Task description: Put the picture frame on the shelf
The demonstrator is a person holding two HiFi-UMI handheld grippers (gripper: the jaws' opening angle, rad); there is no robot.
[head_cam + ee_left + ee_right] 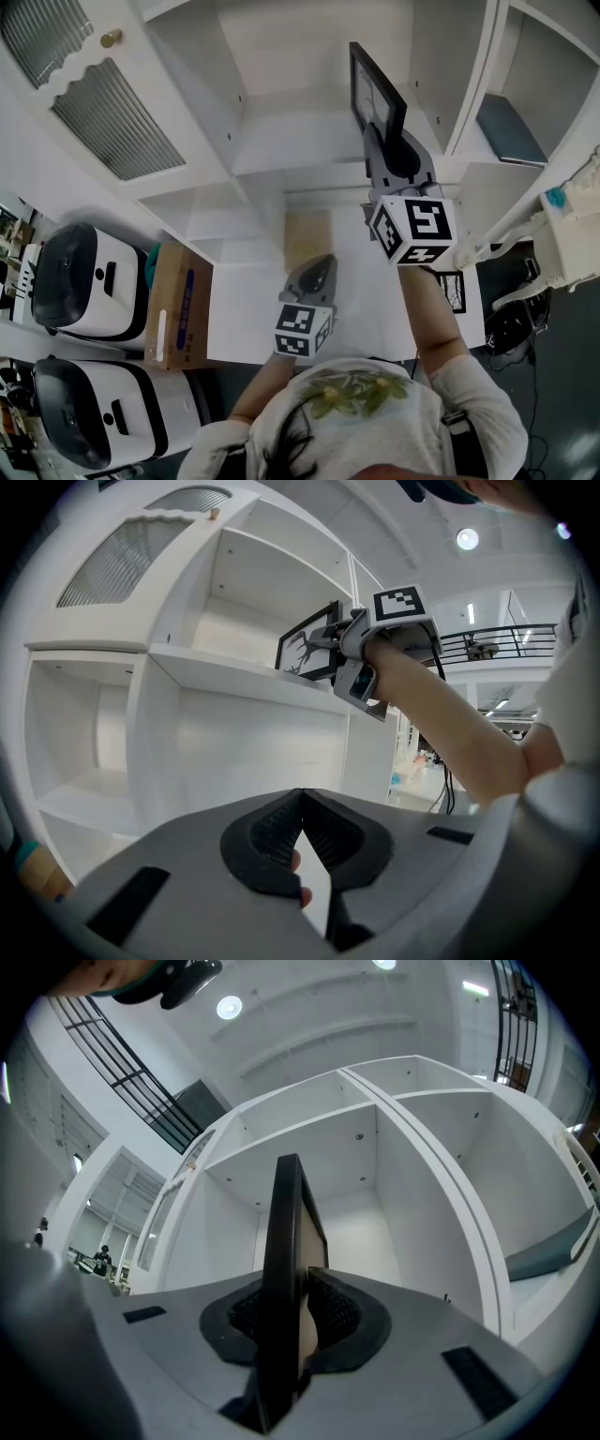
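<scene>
My right gripper [382, 133] is shut on the lower edge of a black picture frame [374, 86] and holds it upright at the opening of a white shelf compartment [272, 131]. In the right gripper view the frame [284, 1241] stands edge-on between the jaws of the right gripper [298, 1286], with the compartment's back wall [356, 1213] behind it. The left gripper view shows the frame [307, 654] just above the shelf board [234, 674], held by the right gripper [343, 654]. My left gripper [317, 266] hangs lower, near my body, and the left gripper [300, 799] has its jaws together on nothing.
A cabinet door with a ribbed panel [112, 112] and a brass knob [111, 38] is at the left. Two white appliances [84, 281] and a cardboard box [173, 300] stand below it. A grey-blue flat object [511, 131] lies in the right compartment. A small framed picture [452, 291] sits lower right.
</scene>
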